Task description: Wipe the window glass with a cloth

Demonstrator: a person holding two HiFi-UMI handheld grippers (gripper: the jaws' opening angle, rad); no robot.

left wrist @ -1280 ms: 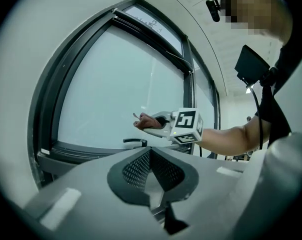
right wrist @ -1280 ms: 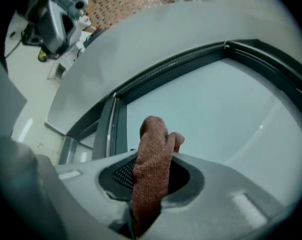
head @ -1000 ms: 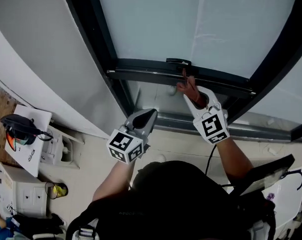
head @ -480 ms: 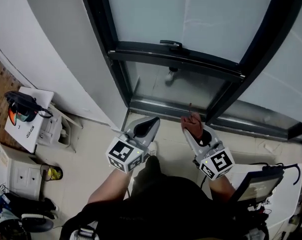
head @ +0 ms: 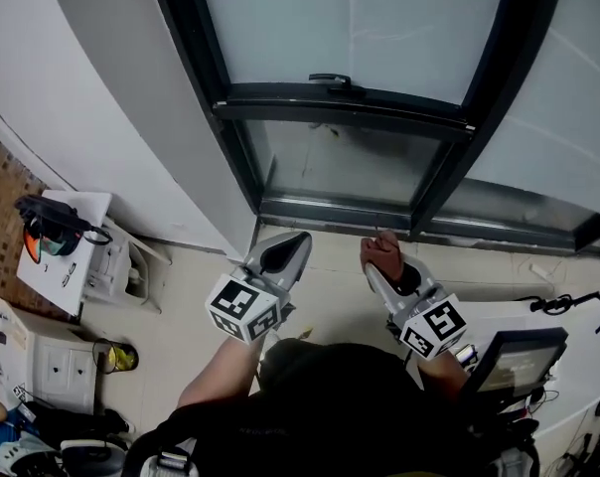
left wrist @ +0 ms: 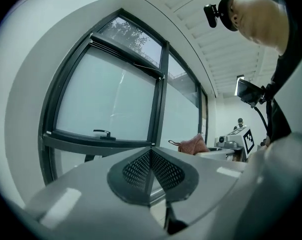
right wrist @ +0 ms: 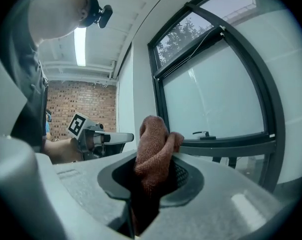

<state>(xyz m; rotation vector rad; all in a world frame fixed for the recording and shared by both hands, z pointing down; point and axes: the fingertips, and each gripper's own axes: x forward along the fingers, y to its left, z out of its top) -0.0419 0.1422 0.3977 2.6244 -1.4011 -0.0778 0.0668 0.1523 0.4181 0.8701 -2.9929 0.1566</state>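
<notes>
A dark-framed window [head: 352, 28] with frosted glass fills the top of the head view, its small black handle [head: 330, 79] on the crossbar. My right gripper [head: 377, 248] is shut on a reddish-brown cloth [head: 382, 254], held low over the floor, apart from the glass. In the right gripper view the bunched cloth [right wrist: 152, 151] sticks up from between the jaws. My left gripper [head: 298, 237] is shut with nothing in it, level with the right one; its jaws meet in the left gripper view [left wrist: 151, 151], where the cloth [left wrist: 193, 144] shows to the right.
A white wall [head: 91, 97] runs left of the window. On the floor at the left stand white boxes with goggles [head: 52, 232] on top. A screen on a stand [head: 514, 361] and cables [head: 568, 306] sit at the lower right.
My right gripper has come down from the window's crossbar with the cloth and now hangs over the floor beside the left gripper. The left gripper has barely moved.
</notes>
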